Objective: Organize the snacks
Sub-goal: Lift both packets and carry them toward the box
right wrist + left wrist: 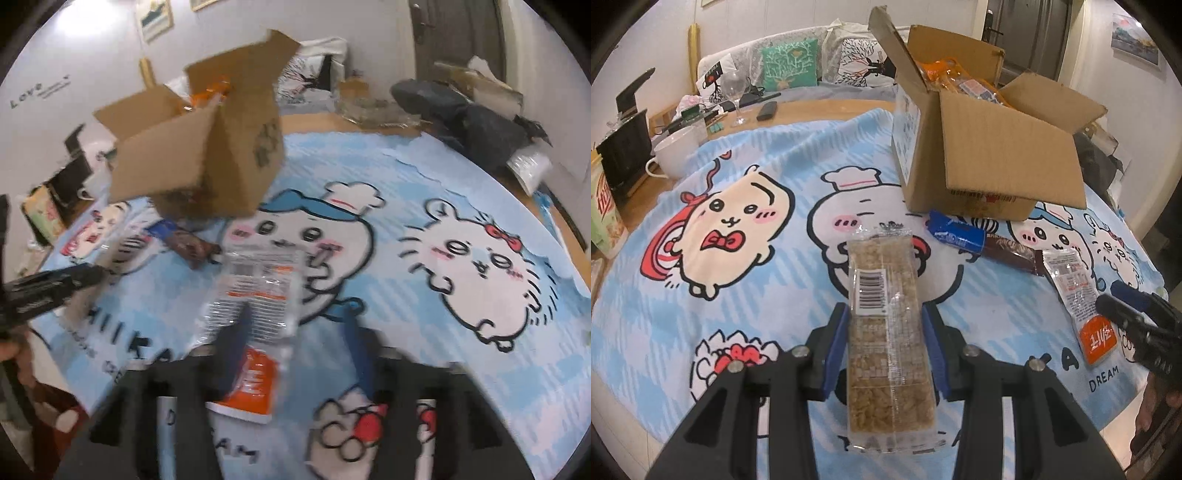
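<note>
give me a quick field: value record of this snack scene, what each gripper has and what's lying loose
surface: cartoon blanket over a table
left gripper: shut on clear-wrapped rice bar
right gripper: open, its left finger over the orange-ended packet, no grip visible
box: open cardboard box, orange bags inside
loose by box: blue packet, brown bar
table edge: white mug, wine glass
</note>
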A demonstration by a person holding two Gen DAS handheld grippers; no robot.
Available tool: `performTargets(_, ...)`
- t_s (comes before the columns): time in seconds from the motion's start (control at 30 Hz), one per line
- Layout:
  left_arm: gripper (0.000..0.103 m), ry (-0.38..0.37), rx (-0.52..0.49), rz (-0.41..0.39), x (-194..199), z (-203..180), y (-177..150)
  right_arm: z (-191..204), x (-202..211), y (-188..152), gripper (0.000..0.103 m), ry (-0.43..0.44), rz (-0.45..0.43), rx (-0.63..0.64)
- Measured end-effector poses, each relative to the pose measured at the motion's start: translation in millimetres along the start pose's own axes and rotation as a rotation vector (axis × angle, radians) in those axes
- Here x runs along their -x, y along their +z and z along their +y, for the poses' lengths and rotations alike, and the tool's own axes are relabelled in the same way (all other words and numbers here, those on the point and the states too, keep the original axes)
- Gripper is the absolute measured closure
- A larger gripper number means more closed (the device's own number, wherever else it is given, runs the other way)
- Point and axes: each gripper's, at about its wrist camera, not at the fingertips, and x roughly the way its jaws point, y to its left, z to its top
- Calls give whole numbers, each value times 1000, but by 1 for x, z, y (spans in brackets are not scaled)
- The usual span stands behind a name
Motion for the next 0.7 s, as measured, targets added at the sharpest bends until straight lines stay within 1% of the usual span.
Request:
performTargets(0.07, 66, -6, 0, 0, -1, 0, 0, 11, -4, -1, 40, 17, 16, 16)
performTargets(0.13, 66, -12, 0, 0, -1, 1, -1, 24, -12, -3, 34, 24, 45, 46)
performTargets(0.2, 66, -17, 2, 2, -2, 2, -1, 38, -17, -4, 29, -6, 47, 108)
performTargets(0.27, 66, -24, 5, 2, -3, 3, -2, 47, -21, -5, 28, -40, 43, 145)
performTargets(0.33, 66, -27, 6, 2, -3, 4, -3, 48, -21, -5, 38, -41, 37, 145)
performTargets(0.43, 66, -37, 10, -2, -2, 5, -4, 48, -22, -5, 39, -41, 38, 156)
performTargets(0.57, 66, -44, 8, -12, 2, 5, -3, 45, -18, -5, 40, -37, 35, 139)
performTargets(0.6, 66, -44, 8, -14, 2, 5, -3, 44, -15, -4, 41, -37, 28, 136)
performTargets(0.63, 66, -46, 8, -17, 3, 5, -2, 43, -12, -3, 45, -37, 21, 133)
performTargets(0.7, 66, -48, 9, -22, 5, 5, -1, 40, -5, 0, 46, -34, 5, 122)
